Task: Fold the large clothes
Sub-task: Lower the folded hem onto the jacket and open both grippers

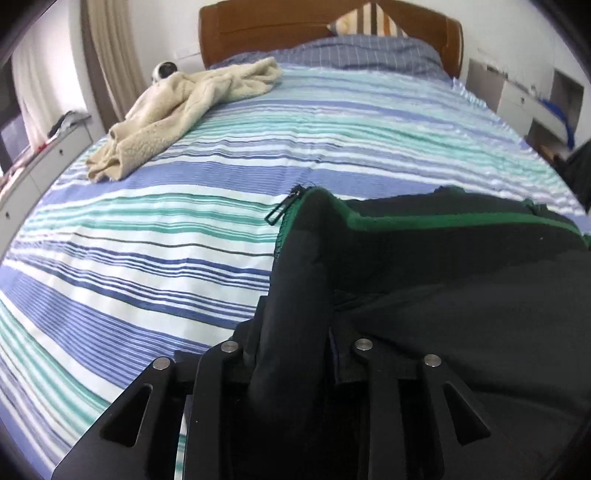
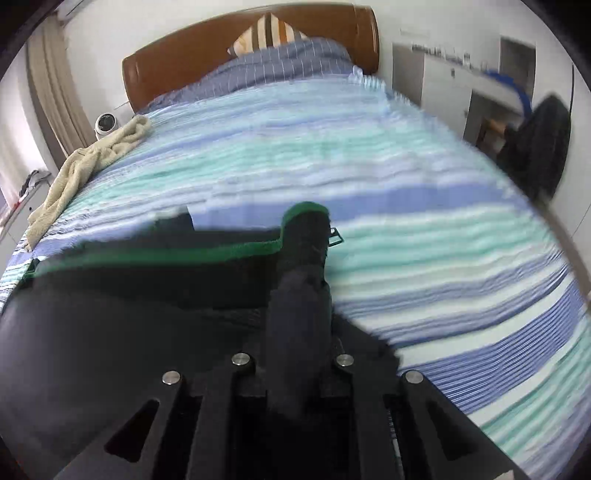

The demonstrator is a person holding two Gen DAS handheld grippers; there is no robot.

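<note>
A black jacket with green edging (image 1: 443,258) is held over the striped bed (image 1: 184,229). My left gripper (image 1: 295,325) is shut on its left corner, where a zipper pull (image 1: 282,206) hangs. My right gripper (image 2: 299,325) is shut on the jacket's right corner (image 2: 303,254), with another zipper pull (image 2: 334,236) beside it. The jacket (image 2: 129,295) stretches between the two grippers. The fingertips are hidden in the cloth. The right wrist view is blurred.
A cream fleece garment (image 1: 177,107) lies at the bed's far left, also in the right wrist view (image 2: 85,173). A wooden headboard (image 1: 258,26) and a pillow (image 1: 369,18) are at the far end. White cabinets (image 1: 517,99) stand right, and a dark chair (image 2: 535,144).
</note>
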